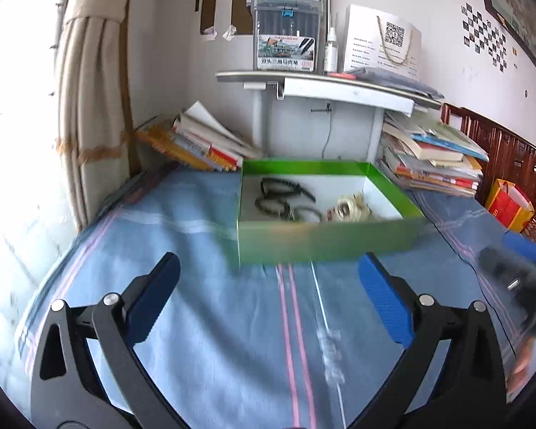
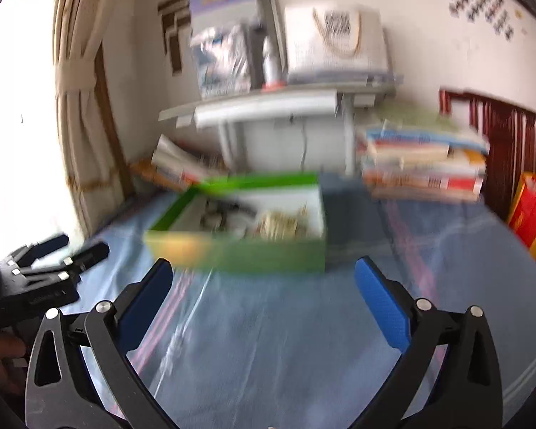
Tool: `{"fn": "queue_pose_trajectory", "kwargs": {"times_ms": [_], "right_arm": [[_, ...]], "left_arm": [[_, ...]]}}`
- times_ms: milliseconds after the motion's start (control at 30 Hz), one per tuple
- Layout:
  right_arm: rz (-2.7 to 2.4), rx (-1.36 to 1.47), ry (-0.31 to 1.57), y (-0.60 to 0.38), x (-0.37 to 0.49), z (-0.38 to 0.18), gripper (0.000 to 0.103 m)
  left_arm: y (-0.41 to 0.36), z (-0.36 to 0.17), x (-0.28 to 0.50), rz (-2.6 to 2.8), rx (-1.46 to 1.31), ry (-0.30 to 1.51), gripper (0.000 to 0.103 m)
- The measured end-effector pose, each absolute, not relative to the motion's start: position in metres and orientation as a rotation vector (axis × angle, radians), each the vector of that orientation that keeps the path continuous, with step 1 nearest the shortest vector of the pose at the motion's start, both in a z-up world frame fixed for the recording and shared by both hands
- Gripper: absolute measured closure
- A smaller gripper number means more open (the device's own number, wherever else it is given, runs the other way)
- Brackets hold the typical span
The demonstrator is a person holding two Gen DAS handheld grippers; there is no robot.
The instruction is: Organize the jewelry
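A shallow green cardboard box with a white inside (image 1: 325, 239) sits on the blue striped cloth (image 1: 196, 221), holding dark bracelets (image 1: 286, 196) on its left and pale gold jewelry (image 1: 350, 209) on its right. Short of it, the left gripper (image 1: 268, 286) and the right gripper (image 2: 264, 286) hang spread wide, both empty. Stacked books (image 1: 432, 157) flank the box.

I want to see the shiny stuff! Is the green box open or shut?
Open. The green box has no lid on, so you can see dark bracelets and pale gold jewelry lying inside.
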State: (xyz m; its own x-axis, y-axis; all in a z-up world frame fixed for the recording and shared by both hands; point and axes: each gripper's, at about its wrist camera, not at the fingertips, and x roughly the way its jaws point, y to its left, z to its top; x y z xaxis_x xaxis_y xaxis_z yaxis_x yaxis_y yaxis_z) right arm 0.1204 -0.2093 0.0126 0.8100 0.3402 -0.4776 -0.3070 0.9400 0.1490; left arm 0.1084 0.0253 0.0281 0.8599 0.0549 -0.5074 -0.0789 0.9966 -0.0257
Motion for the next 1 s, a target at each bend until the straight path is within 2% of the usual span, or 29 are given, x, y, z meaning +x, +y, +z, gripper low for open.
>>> {"fn": "queue_pose_trajectory", "kwargs": {"times_ms": [100,267,1000], "right_arm": [[0.348,0.052,0.589,-0.204,0.109,-0.006,0.003],[0.324,0.067,0.597,-0.208,0.091,-0.017,0.003],[0.293,0.033,0.559,-0.212,0.070,-0.014,0.003]], "left_arm": [[0.022,0.019,0.088,0.065,-0.056,0.562,0.004],[0.017,0.012,0.069,0.076,-0.042,0.582,0.004],[0.004,0.010,0.048,0.054,-0.037,0.601,0.004]]}}
